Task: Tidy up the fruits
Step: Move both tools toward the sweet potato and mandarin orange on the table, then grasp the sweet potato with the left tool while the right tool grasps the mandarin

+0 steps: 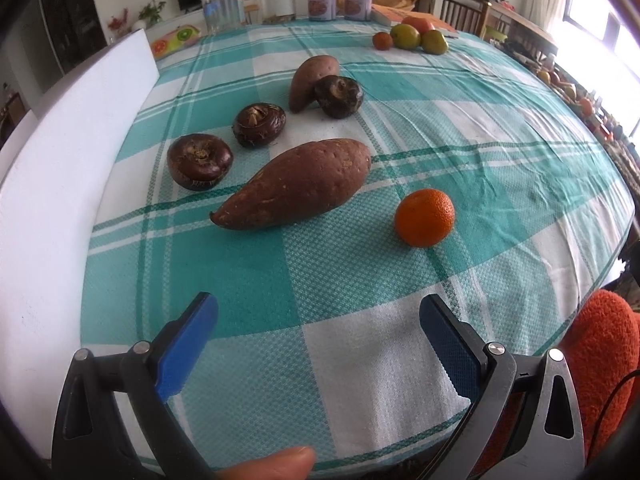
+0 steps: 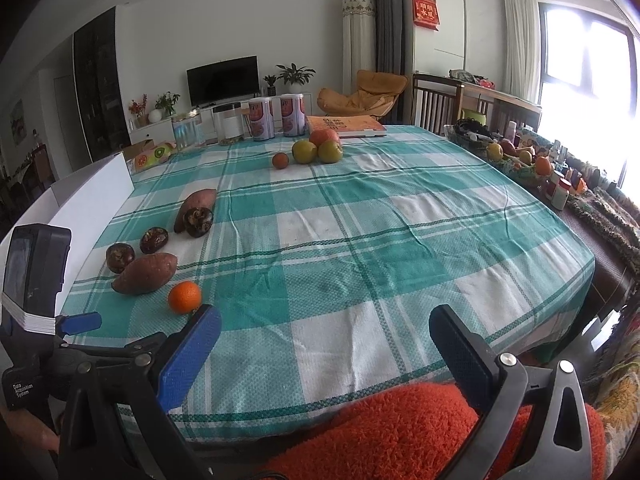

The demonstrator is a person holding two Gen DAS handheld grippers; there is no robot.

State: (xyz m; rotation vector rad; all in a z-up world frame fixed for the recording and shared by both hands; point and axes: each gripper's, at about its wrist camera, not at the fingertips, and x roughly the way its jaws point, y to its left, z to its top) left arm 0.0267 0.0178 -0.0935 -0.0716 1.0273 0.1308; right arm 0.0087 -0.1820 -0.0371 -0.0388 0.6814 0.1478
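Note:
A small orange (image 1: pixel 424 217) lies on the teal checked tablecloth (image 1: pixel 360 280), ahead and right of my open, empty left gripper (image 1: pixel 318 314). Left of it lie a large sweet potato (image 1: pixel 296 185), a second sweet potato (image 1: pixel 310 80) and three dark water chestnuts (image 1: pixel 199 161). At the far edge sit a small red fruit (image 1: pixel 383 40), two green fruits (image 1: pixel 405 36) and a larger orange-red fruit (image 1: pixel 418 23). In the right wrist view my right gripper (image 2: pixel 325 322) is open and empty at the near table edge, the orange (image 2: pixel 184 297) just beyond its left finger. The left gripper's body (image 2: pixel 36 280) shows at left.
A white board (image 1: pixel 60 184) stands along the table's left edge. Jars and two cans (image 2: pixel 276 116) and an orange book (image 2: pixel 346 125) stand at the far edge. A fruit basket and bottles (image 2: pixel 528 160) crowd the right side. An orange fuzzy sleeve (image 2: pixel 400 432) is at the near edge.

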